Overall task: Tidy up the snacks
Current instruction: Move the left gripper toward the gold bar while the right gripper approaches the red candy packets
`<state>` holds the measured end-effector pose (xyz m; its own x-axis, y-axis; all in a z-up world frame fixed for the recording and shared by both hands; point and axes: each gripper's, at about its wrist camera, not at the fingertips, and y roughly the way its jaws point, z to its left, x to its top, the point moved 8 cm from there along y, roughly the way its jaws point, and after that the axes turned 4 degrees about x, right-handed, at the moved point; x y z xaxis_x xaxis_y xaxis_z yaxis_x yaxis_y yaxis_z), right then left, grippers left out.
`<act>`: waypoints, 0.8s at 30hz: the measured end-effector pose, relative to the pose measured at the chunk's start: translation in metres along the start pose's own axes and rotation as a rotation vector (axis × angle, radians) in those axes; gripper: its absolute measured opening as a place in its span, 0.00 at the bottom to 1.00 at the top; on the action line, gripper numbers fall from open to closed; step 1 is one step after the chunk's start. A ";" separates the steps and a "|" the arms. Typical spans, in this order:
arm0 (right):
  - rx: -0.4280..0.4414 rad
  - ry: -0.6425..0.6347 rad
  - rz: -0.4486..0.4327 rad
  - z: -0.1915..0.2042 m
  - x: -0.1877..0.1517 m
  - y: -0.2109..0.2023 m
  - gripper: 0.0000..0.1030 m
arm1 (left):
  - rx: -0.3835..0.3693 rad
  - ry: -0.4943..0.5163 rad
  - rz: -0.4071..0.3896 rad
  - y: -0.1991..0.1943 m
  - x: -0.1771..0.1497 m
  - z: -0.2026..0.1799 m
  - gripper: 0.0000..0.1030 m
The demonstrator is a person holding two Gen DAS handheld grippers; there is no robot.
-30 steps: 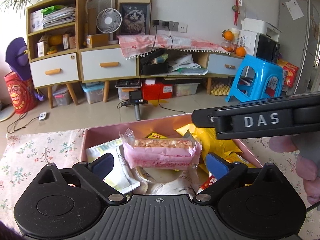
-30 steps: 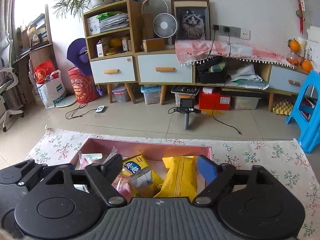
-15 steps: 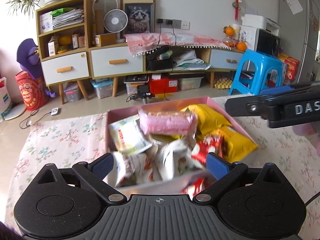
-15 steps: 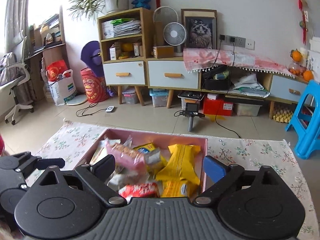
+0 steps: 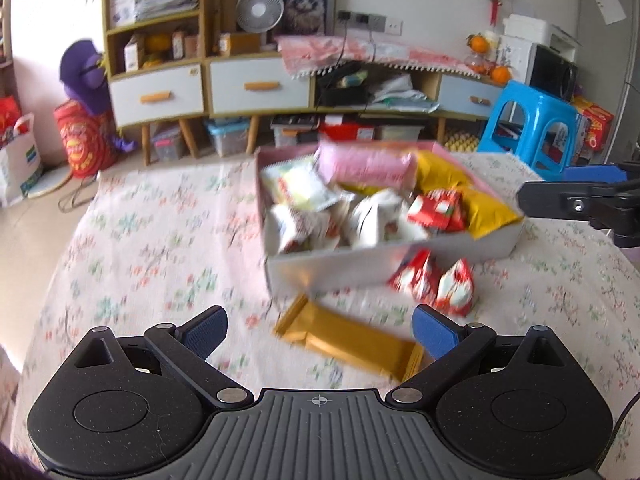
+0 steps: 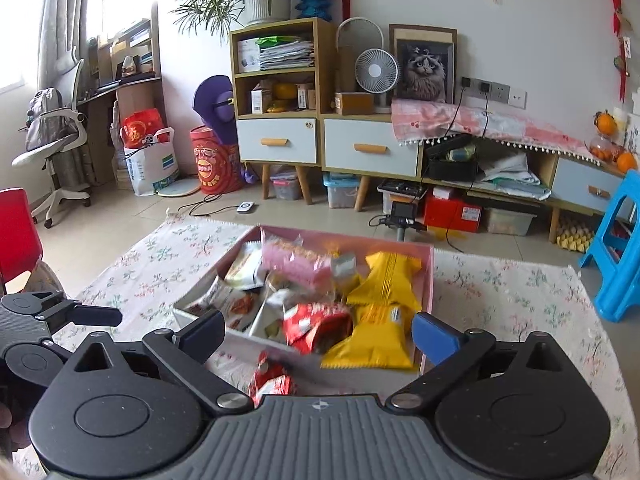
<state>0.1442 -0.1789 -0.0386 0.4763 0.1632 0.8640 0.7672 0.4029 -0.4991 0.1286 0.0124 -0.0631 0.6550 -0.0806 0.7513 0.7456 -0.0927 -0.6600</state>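
My left gripper [image 5: 320, 330] is standing wide and empty, and the gold wafer bar [image 5: 350, 340] is lying on the floral cloth [image 5: 152, 248] right between its fingertips, long axis running from ten o'clock to four o'clock, so I judge this hand the nearer one. My right gripper [image 6: 318, 330] is opening wide with nothing pinched; a red packet [image 6: 272, 380] is lying low between its fingers. The pink snack box [image 5: 400, 264] is sitting beyond at twelve o'clock, two red-and-white packets [image 5: 434, 282] against its near wall.
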 end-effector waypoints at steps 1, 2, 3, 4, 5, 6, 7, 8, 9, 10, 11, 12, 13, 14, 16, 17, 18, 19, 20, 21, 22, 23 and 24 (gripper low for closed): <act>-0.007 -0.002 -0.004 0.000 -0.003 0.000 0.89 | 0.004 -0.010 0.007 0.000 -0.005 0.002 0.97; -0.014 -0.003 -0.009 -0.001 -0.007 0.000 0.90 | 0.007 -0.026 0.012 0.000 -0.008 0.005 0.97; -0.017 -0.002 -0.014 -0.002 -0.012 -0.001 0.90 | 0.010 -0.048 0.020 0.000 -0.011 0.008 0.97; -0.018 0.002 -0.017 -0.002 -0.016 -0.002 0.91 | 0.013 -0.079 0.031 0.001 -0.016 0.011 0.97; -0.019 0.004 -0.016 -0.002 -0.021 -0.001 0.92 | 0.017 -0.115 0.042 0.001 -0.021 0.014 0.97; -0.020 0.001 -0.010 -0.001 -0.025 0.000 0.92 | 0.017 -0.148 0.052 0.002 -0.025 0.016 0.97; -0.021 -0.008 -0.005 0.000 -0.030 0.000 0.92 | 0.013 -0.176 0.062 0.004 -0.028 0.017 0.97; -0.022 -0.020 0.000 0.000 -0.033 0.001 0.92 | 0.010 -0.196 0.068 0.005 -0.031 0.018 0.97; -0.022 -0.031 0.008 0.000 -0.036 0.002 0.92 | 0.010 -0.208 0.072 0.006 -0.033 0.019 0.97; -0.022 -0.039 0.017 0.001 -0.039 0.003 0.92 | 0.014 -0.214 0.072 0.008 -0.034 0.018 0.97; -0.023 -0.044 0.027 0.000 -0.043 0.004 0.92 | 0.021 -0.212 0.070 0.010 -0.036 0.017 0.97; -0.025 -0.045 0.037 0.000 -0.046 0.005 0.92 | 0.027 -0.208 0.071 0.012 -0.037 0.016 0.97; -0.026 -0.045 0.047 0.000 -0.049 0.006 0.92 | 0.032 -0.207 0.075 0.014 -0.038 0.014 0.97; -0.027 -0.044 0.056 -0.001 -0.052 0.008 0.92 | 0.036 -0.214 0.079 0.017 -0.038 0.013 0.97; -0.033 -0.045 0.069 -0.002 -0.056 0.010 0.92 | 0.044 -0.253 0.086 0.023 -0.037 0.013 0.97; -0.036 -0.047 0.072 -0.002 -0.057 0.011 0.92 | 0.047 -0.280 0.088 0.026 -0.036 0.014 0.97; -0.037 -0.049 0.074 -0.002 -0.059 0.012 0.92 | 0.053 -0.306 0.090 0.029 -0.035 0.014 0.97; -0.035 -0.052 0.077 -0.001 -0.060 0.013 0.92 | 0.064 -0.324 0.086 0.031 -0.033 0.015 0.97; -0.033 -0.055 0.080 -0.001 -0.061 0.014 0.92 | 0.074 -0.334 0.082 0.034 -0.030 0.015 0.97; -0.031 -0.059 0.083 0.000 -0.062 0.016 0.92 | 0.079 -0.341 0.082 0.036 -0.027 0.014 0.97; -0.030 -0.064 0.087 0.001 -0.063 0.017 0.92 | 0.083 -0.351 0.083 0.039 -0.024 0.013 0.97; -0.028 -0.071 0.091 0.002 -0.064 0.019 0.92 | 0.087 -0.358 0.082 0.042 -0.022 0.012 0.97; -0.027 -0.079 0.095 0.004 -0.065 0.020 0.92 | 0.093 -0.359 0.081 0.045 -0.020 0.010 0.97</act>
<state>0.1272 -0.1781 -0.1046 0.5133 0.2705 0.8145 0.7316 0.3582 -0.5800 0.1498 0.0199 -0.1079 0.7009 0.2706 0.6599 0.6871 -0.0082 -0.7265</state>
